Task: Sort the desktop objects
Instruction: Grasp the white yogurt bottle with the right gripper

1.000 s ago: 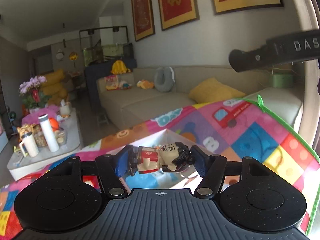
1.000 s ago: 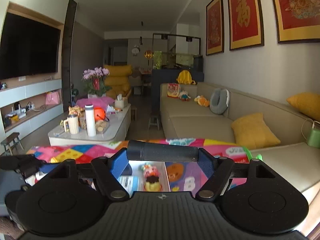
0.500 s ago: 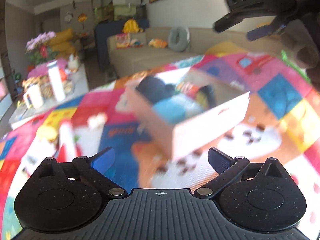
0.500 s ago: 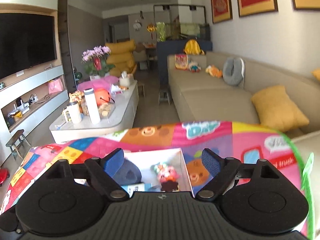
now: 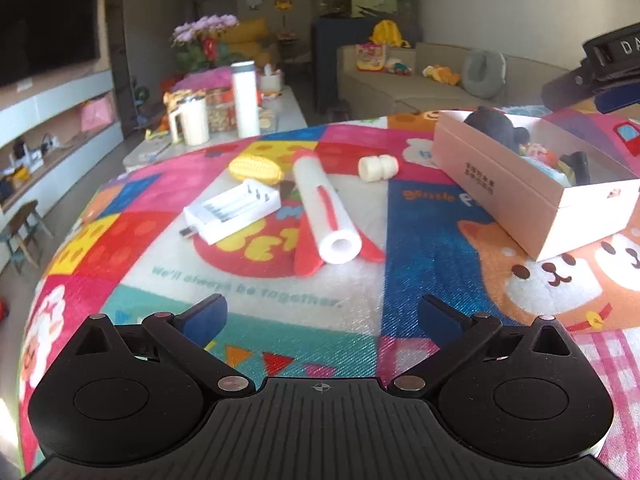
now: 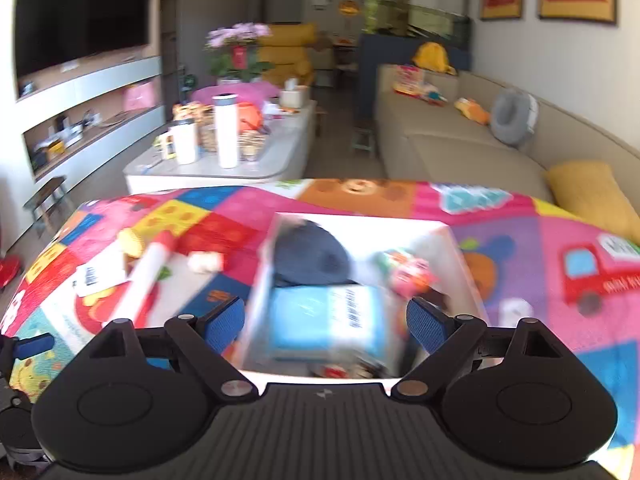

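we are partway through the sort. the box [image 5: 520, 200] on the tabletop [image 5: 360, 300] already holds several things: a dark plush [image 5: 496, 128], a light blue packet [image 6: 324, 320] and a small pink figure [image 6: 412, 276], so that share looks done. left out on the colourful mat are the yellow corn toy [image 5: 256, 170], the white battery case [image 5: 234, 210], the white tube with a red stripe [image 5: 326, 212] and the small white spool [image 5: 378, 168], all lying near one another and well apart from the box. our left claw [image 5: 322, 316] is spread wide with nothing between its fingers, facing those loose items. our right claw [image 6: 325, 322] hovers over the box, its jaws opening and holding nothing.
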`<state>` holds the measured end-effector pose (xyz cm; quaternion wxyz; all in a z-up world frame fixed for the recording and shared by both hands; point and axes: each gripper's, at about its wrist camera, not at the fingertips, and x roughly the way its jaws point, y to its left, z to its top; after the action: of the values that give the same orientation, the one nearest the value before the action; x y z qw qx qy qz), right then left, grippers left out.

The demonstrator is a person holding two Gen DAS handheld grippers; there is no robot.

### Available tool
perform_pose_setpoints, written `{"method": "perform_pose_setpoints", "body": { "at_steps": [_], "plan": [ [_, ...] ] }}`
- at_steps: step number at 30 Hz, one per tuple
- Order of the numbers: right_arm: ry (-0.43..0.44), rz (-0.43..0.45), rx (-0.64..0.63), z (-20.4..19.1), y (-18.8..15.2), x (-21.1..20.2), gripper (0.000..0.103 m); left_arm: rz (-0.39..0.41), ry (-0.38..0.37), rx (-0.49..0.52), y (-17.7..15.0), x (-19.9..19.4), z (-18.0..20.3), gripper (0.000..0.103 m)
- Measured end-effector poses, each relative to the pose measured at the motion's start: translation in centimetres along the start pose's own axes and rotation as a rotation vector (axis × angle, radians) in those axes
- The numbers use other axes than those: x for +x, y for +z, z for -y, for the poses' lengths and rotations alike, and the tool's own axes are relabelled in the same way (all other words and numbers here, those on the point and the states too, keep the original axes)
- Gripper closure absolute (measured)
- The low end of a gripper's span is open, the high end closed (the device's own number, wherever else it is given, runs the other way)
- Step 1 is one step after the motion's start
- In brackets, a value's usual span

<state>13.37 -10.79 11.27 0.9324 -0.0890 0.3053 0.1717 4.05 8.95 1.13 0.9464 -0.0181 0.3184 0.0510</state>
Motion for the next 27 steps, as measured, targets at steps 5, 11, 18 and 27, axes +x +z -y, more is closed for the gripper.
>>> {"method": "perform_pose_setpoints", "body": {
  "at_steps": [5, 11, 18, 27],
  "plan": [
    [0.127, -0.092, -0.034, -5.3, 4.4, 5.5, 0.044, -0.021, -0.098, -0.100, -0.1, 0.5, -1.7, 0.000],
    [0.060, -0.244, -0.031, -9.6, 6.3, 15.3, 0.046, -0.005, -0.099, -0.124, -0.3, 0.3, -1.8, 0.000],
    [0.056, -0.320, -0.048, -10.1, 4.3, 17.1, 0.061, -0.003, -0.096, -0.134, -0.3, 0.3, -1.9, 0.000],
    [0.154, -0.164, -0.053, -4.8, -1.3, 0.8, 0.060, -0.011, -0.081, -0.124, -0.1, 0.4, -1.6, 0.000]
  ]
}}
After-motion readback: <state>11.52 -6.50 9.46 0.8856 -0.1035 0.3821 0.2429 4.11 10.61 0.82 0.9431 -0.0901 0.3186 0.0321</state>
